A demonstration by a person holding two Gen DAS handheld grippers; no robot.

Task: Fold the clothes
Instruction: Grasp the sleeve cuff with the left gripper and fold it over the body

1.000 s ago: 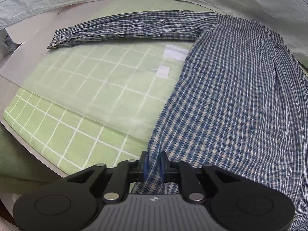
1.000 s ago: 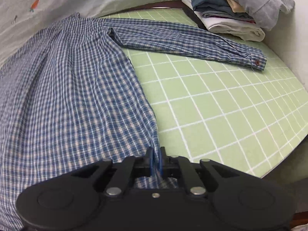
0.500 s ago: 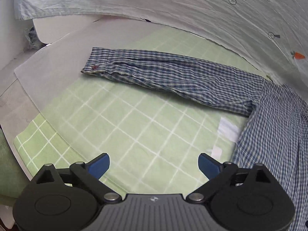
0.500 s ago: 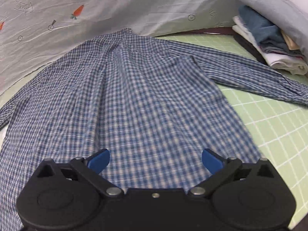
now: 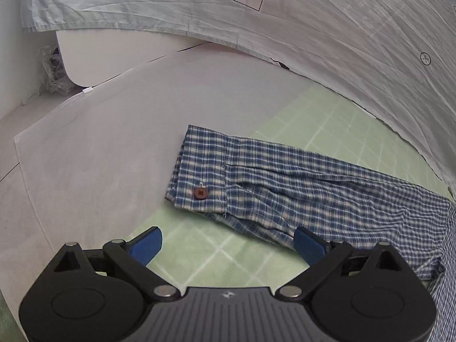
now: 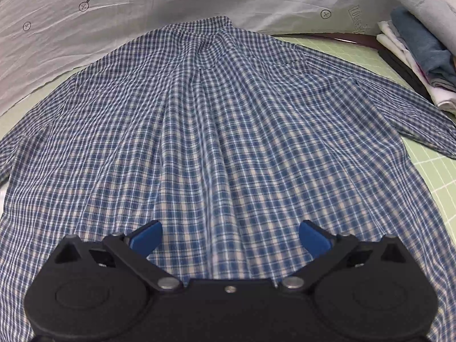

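Both tongs I hold spread wide, gripping nothing: my left gripper (image 5: 228, 242) hangs over the cuff (image 5: 199, 179) of the plaid shirt (image 6: 216, 131), my right gripper (image 6: 229, 236) above its back, spread flat on the green checked mat (image 5: 336, 131)

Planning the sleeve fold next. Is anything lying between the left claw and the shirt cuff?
Nothing visible. The left claw is open just short of the cuff, with only bare green grid mat between them. Nothing lies on the cuff.
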